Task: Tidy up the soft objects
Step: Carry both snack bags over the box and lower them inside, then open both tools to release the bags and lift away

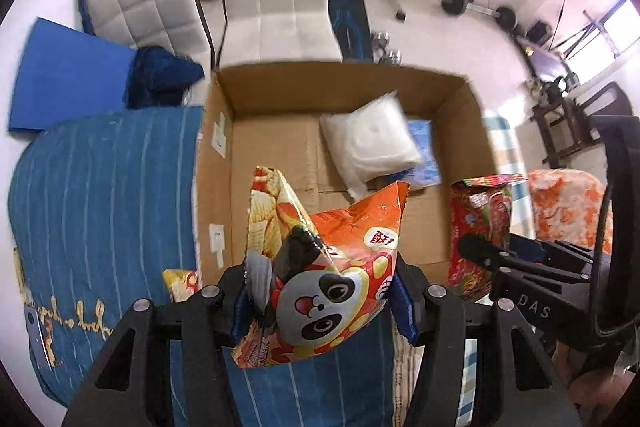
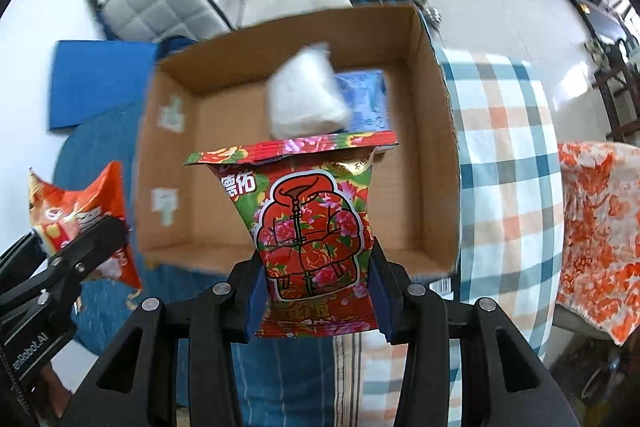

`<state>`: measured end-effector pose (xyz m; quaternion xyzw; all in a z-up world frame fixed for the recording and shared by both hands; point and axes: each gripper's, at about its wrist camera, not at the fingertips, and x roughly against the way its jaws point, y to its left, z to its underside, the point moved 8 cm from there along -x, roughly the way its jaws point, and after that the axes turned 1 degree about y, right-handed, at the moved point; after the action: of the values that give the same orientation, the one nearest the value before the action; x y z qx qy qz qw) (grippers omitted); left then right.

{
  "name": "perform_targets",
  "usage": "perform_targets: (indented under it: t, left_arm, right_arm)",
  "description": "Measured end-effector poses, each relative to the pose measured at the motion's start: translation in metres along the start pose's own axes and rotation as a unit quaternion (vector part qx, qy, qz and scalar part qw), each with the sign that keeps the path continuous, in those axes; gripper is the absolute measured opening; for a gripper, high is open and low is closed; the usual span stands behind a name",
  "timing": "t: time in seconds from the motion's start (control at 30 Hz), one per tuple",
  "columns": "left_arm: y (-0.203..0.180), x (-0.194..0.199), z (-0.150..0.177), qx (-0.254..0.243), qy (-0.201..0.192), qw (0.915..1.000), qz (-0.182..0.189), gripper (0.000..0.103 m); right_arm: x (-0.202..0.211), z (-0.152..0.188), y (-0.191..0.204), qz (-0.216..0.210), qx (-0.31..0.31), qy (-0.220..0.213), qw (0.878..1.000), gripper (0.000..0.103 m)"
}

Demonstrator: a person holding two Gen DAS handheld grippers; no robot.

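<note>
The left hand-held gripper (image 1: 320, 291) is clenched on an orange panda snack bag (image 1: 332, 267), holding it over the near edge of the open cardboard box (image 1: 224, 163). Beside it, the right hand-held gripper (image 2: 318, 283) grasps a red floral snack bag (image 2: 308, 223) above the same edge. Inside the box, toward its far right corner, 1 white pillow pack (image 1: 372, 143) lies on a blue packet (image 1: 426, 155). The box sits on a bed with a blue striped blanket (image 1: 104, 195).
</note>
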<state>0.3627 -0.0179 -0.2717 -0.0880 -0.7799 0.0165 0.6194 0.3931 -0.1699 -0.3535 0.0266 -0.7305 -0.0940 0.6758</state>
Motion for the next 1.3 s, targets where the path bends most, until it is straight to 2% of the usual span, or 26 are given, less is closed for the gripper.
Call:
perform_targets:
  t: [0.3,0.6,0.9,1.03,1.17,1.3]
  left_arm:
    - [0.032,-0.114,-0.044,0.043,0.106,0.9934,0.006,0.053]
    - [0.041,-0.182,-0.079,0.063,0.147,0.9869,0.018,0.054]
    - [0.037,-0.205,-0.097,0.059,0.171,0.9835,0.012,0.054]
    - [0.034,-0.203,-0.094,0.06,0.178,0.982,0.016,0.057]
    - [0.036,-0.199,-0.094,0.059,0.183,0.9813,0.01,0.057]
    - [0.031,-0.187,-0.096,0.057,0.181,0.9818,0.004,0.058]
  right_arm:
    - [-0.107,-0.026,-0.034,0.043,-0.032,0.077,0.996,0.046]
    - [-0.155,-0.036,-0.033,0.06,-0.031,0.113,0.991,0.046]
    - [-0.168,-0.041,-0.021,0.076,-0.006,0.146,0.986,0.047]
    - [-0.174,-0.048,-0.024,0.102,0.027,0.163,0.981,0.047]
    - [-0.176,-0.051,-0.022,0.108,0.042,0.176,0.978,0.049]
    - [-0.172,-0.059,-0.017,0.105,0.042,0.167,0.979,0.066]
